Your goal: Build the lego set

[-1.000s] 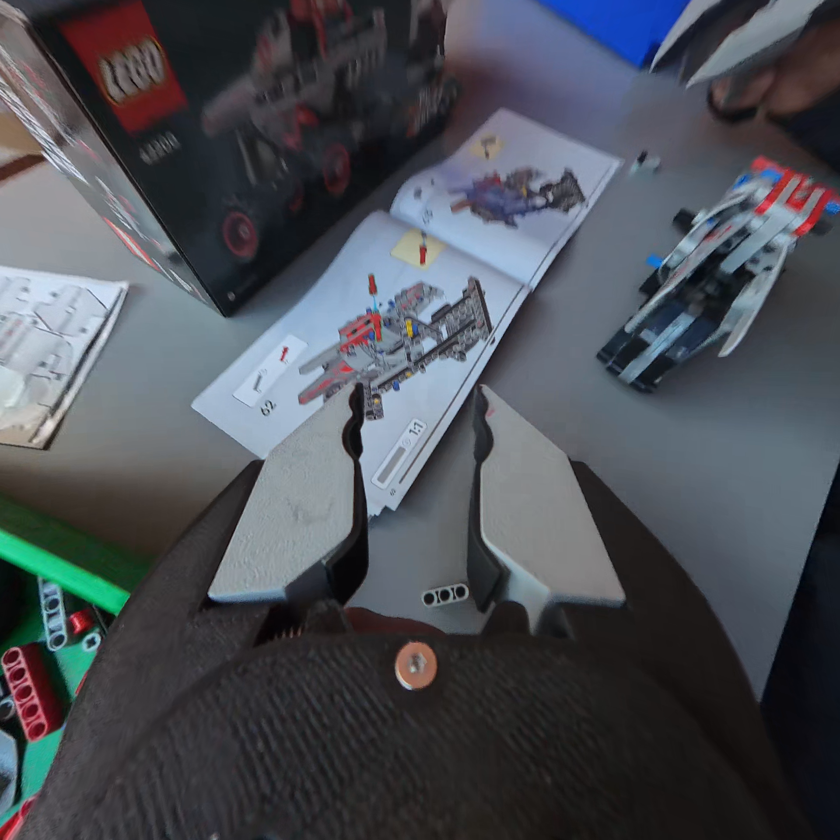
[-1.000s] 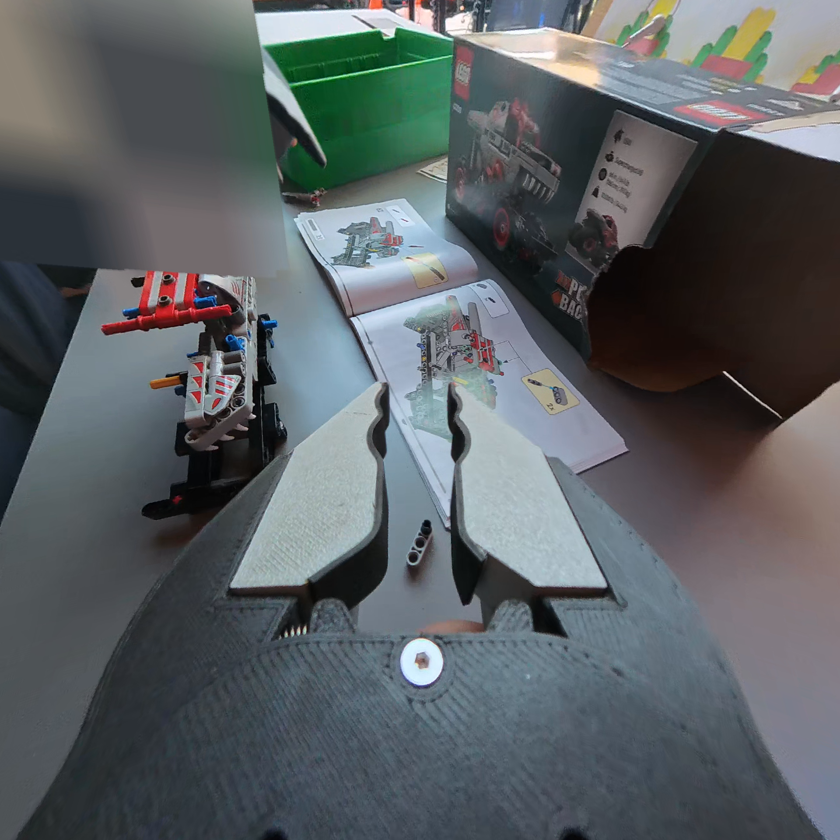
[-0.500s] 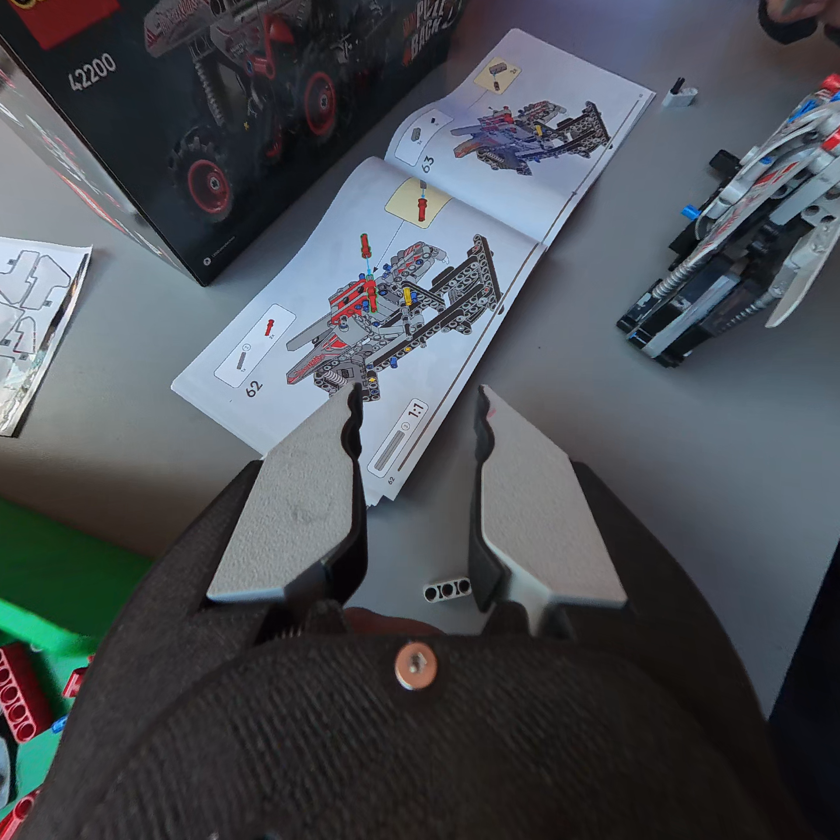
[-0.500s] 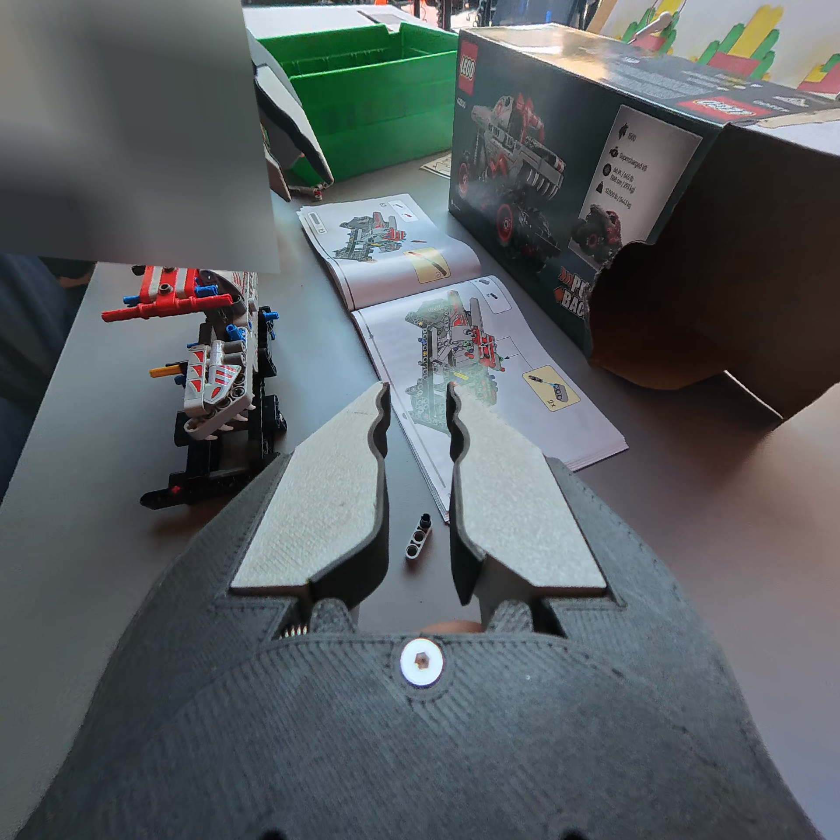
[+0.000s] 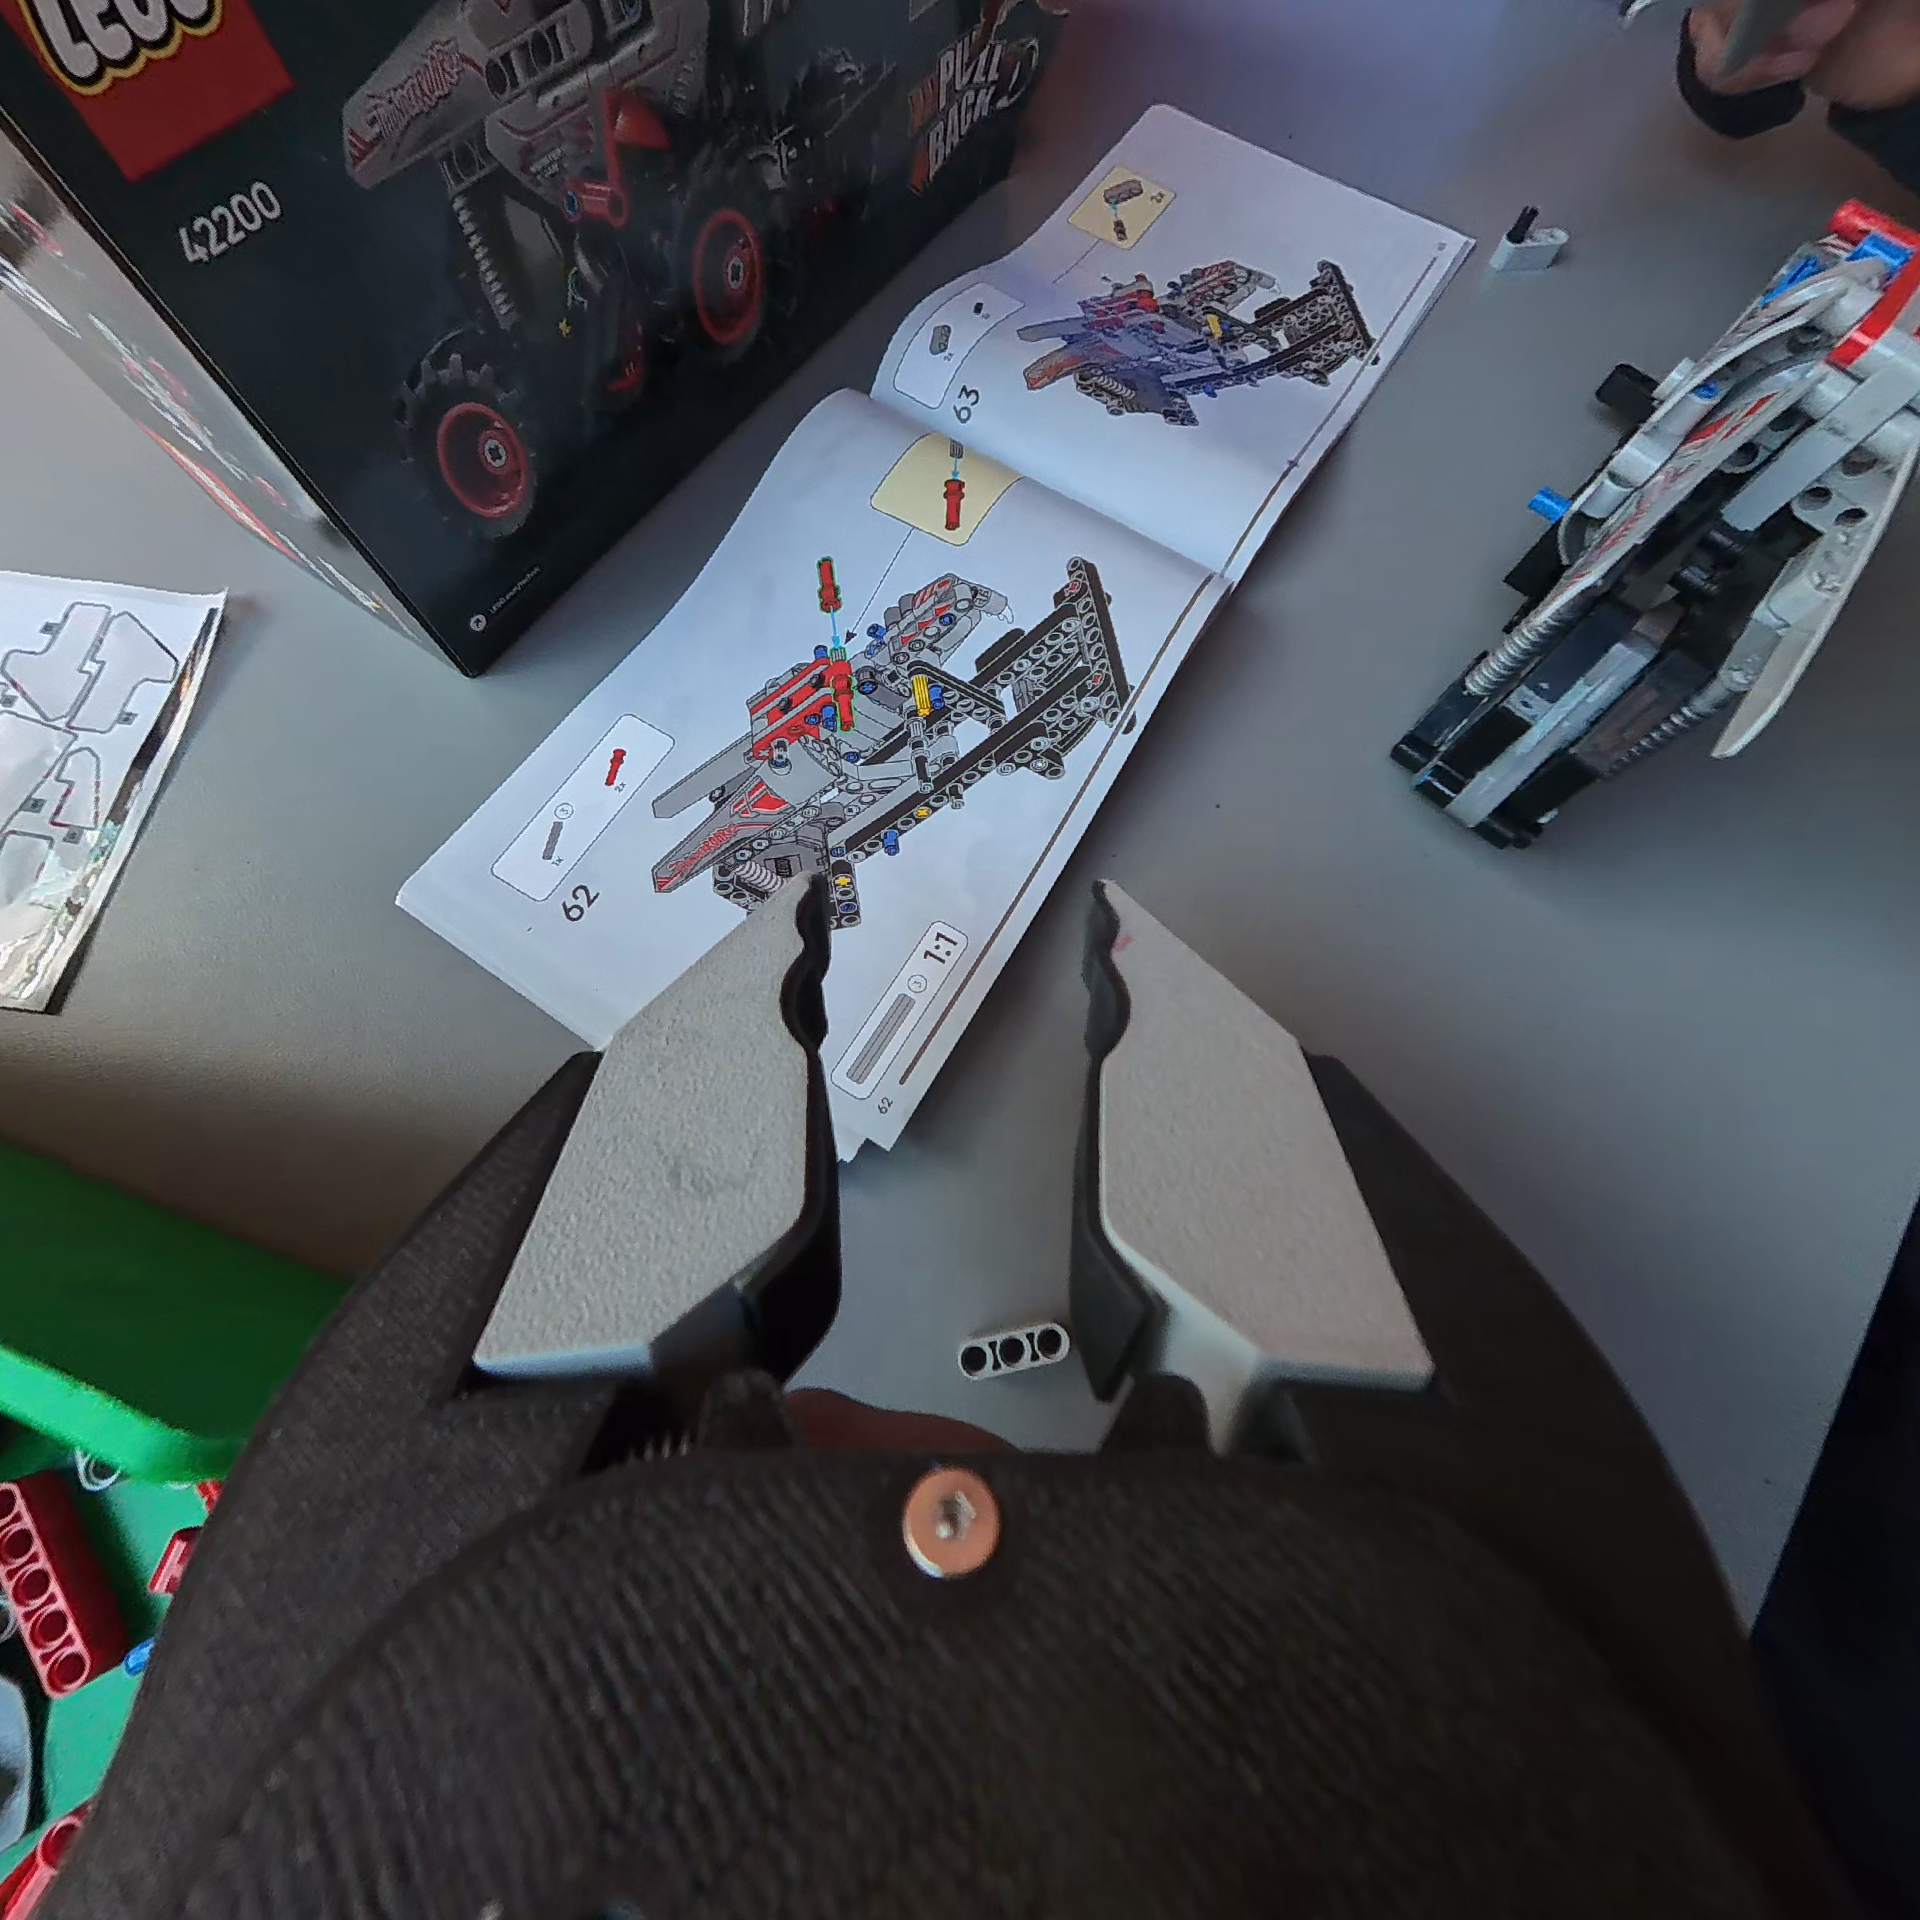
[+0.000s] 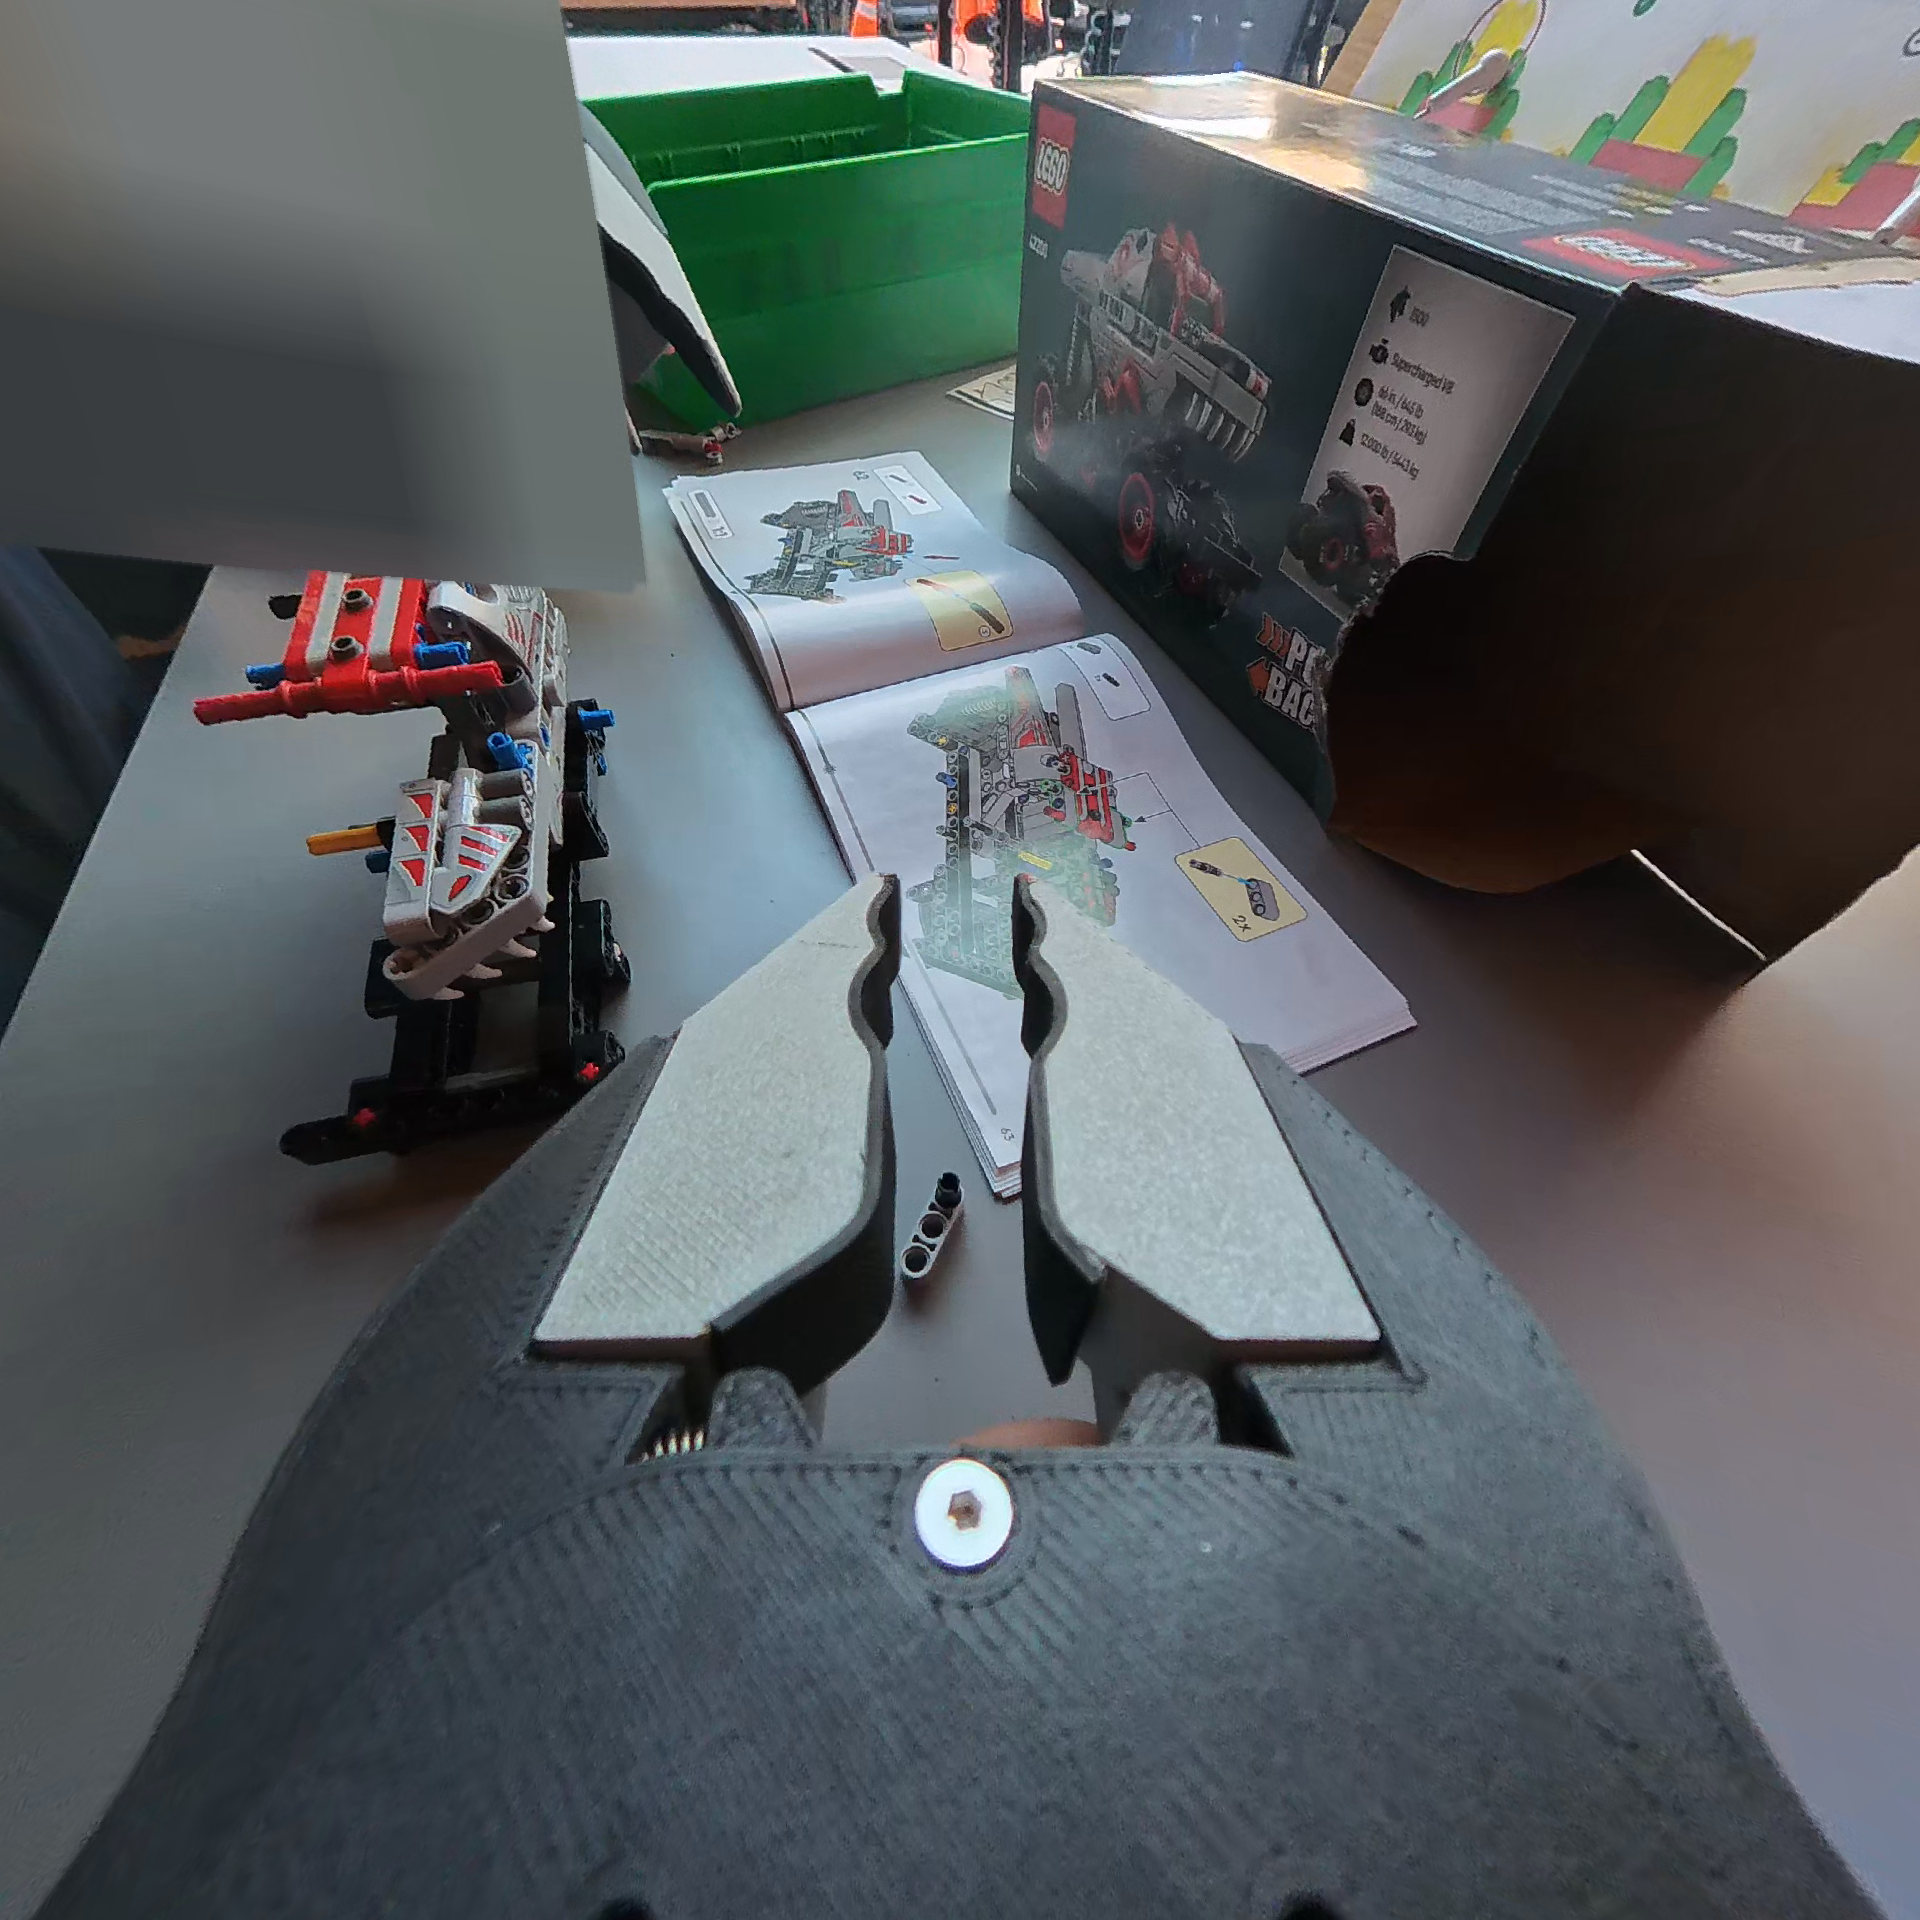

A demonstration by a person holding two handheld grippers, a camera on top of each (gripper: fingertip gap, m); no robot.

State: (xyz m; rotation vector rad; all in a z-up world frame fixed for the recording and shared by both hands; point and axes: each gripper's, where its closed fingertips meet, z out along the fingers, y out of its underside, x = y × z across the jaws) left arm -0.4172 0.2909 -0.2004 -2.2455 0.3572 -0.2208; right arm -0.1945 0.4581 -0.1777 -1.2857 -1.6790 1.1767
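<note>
Left gripper point(image 5: 954, 902): hovered above the grey table point(image 5: 1558, 1039), tilted down over the open instruction booklet point(image 5: 935, 665), fingers spread and empty, a three-hole grey beam point(image 5: 1013, 1353) lying below them. Right gripper point(image 6: 954, 902): held low, fingers parted and empty, above a small grey beam with black pin point(image 6: 932, 1226). Partly built truck chassis point(image 6: 468, 831) stood beside the booklet, toward the table's edge.

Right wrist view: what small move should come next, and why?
Probably lower the right gripper onto the small grey beam with a black pin. The beam lies loose on the table under its open, empty jaws.
</note>
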